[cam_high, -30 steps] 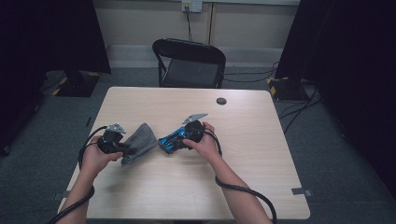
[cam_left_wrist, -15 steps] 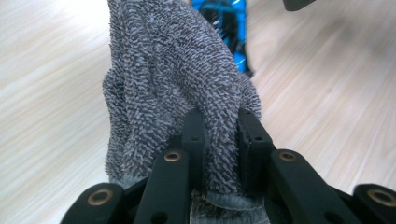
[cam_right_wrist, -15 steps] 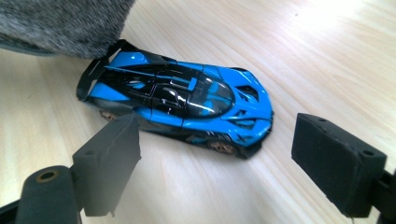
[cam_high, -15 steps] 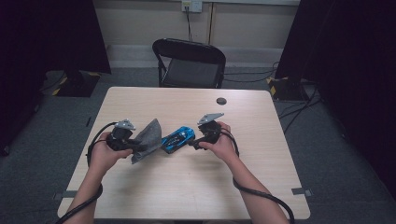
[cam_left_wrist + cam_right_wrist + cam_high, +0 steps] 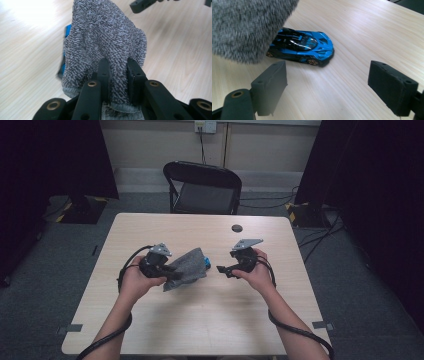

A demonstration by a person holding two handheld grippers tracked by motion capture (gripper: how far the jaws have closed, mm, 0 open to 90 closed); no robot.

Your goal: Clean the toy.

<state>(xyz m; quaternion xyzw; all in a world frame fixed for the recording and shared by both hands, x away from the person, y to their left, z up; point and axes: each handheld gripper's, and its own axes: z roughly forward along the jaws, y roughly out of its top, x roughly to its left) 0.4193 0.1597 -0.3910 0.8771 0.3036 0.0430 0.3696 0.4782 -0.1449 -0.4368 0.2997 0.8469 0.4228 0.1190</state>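
We have the left gripper point(image 5: 167, 270) clamped on a grey cloth point(image 5: 189, 267). In the left gripper view the jaws pinch a fold of the terry near its hemmed edge, and the rest of the cloth point(image 5: 105, 37) hangs forward over the table point(image 5: 210, 320).

The right gripper point(image 5: 223, 269) has its jaws spread wide with nothing between them. In the right gripper view both pads point(image 5: 270, 80) sit clear of the tabletop, pointed at the blue toy car point(image 5: 300, 47).

The car stands on its wheels on the table, just beside the cloth's front edge. The cloth point(image 5: 247, 25) overhangs its rear end in that view. From the high view we see just a sliver of blue point(image 5: 207, 263) at the cloth's right edge, between the two grippers.

Step in hand, as we read it: wiping or covering the car with the cloth, with the free gripper standing by. We can't tell whether the cloth touches the car or just hangs above it.

Next move likely calls for:
- lowering the cloth squarely onto the car body, keeping the pinch firm so the fold doesn't slip out
- bringing the right jaws around the car's sides to steady it, since it can roll away under a sideways wipe

Risk: the cloth drags the car along rather than sliding over it.
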